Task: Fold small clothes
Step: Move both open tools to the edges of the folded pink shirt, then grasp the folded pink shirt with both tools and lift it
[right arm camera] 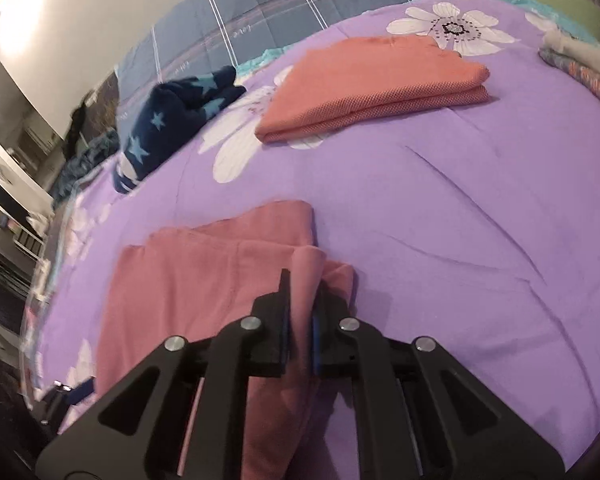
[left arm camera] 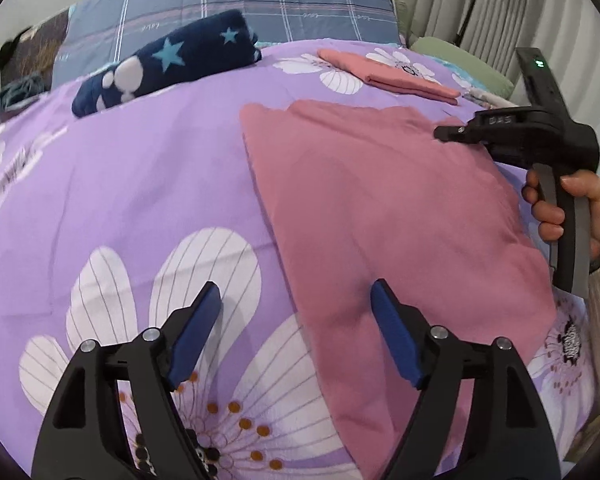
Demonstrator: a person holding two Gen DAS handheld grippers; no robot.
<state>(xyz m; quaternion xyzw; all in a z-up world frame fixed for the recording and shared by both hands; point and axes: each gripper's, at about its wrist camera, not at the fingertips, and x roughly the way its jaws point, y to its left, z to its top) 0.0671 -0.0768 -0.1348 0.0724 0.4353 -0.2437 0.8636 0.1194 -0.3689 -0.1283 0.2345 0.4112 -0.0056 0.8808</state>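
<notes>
A pink cloth [left arm camera: 388,208] lies spread on the purple flowered bedspread [left arm camera: 140,184]. My left gripper [left arm camera: 296,304] is open just above the cloth's near left edge, its blue pads [left arm camera: 396,340] wide apart, holding nothing. My right gripper [right arm camera: 300,300] is shut on a raised fold of the pink cloth [right arm camera: 204,280] at its far right corner. In the left wrist view the right gripper [left arm camera: 444,133] reaches over the cloth's far right part, held by a hand [left arm camera: 572,208].
A folded coral-pink garment [right arm camera: 372,80] lies further back on the bedspread [right arm camera: 460,200], also in the left view [left arm camera: 396,74]. A dark blue star-patterned bundle [left arm camera: 168,64] lies at the back left. A blue plaid quilt [left arm camera: 240,4] lies behind. Patterned fabric [right arm camera: 580,64] sits far right.
</notes>
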